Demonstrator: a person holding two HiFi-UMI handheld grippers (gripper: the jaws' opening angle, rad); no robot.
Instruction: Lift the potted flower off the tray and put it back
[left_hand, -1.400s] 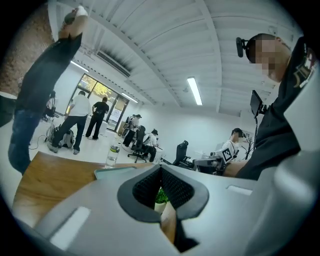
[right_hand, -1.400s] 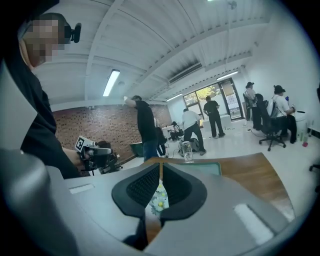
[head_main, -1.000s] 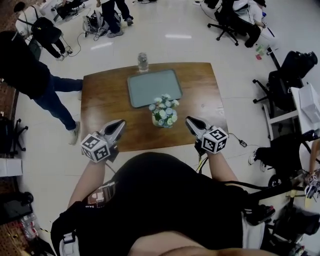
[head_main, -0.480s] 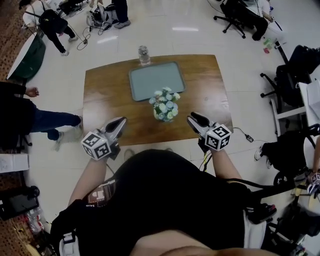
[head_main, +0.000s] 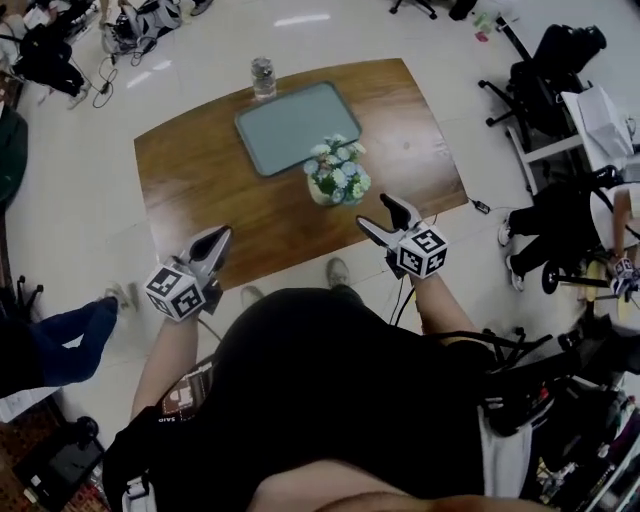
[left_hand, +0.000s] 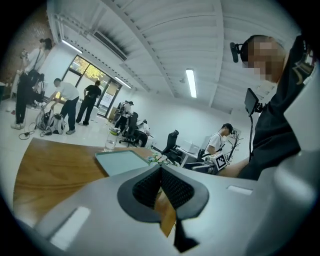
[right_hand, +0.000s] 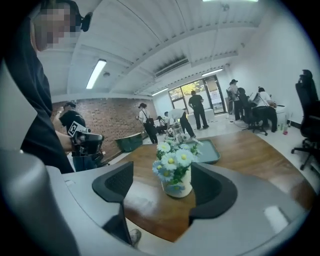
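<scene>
The potted flower is seen upright on the desk, just beside the near corner of the tray rather than on it. It is framed ahead of the opening fingers of the right gripper, which are not yet touching it. For a sound grasp, these fingers should be carried forward until the pale pot, not the blossoms, is bracketed low down, then closed evenly with the pot kept upright. The left gripper is held with its fingers pressed together on nothing, well apart from the flower.

one potted flower, one tray, one bottle
</scene>
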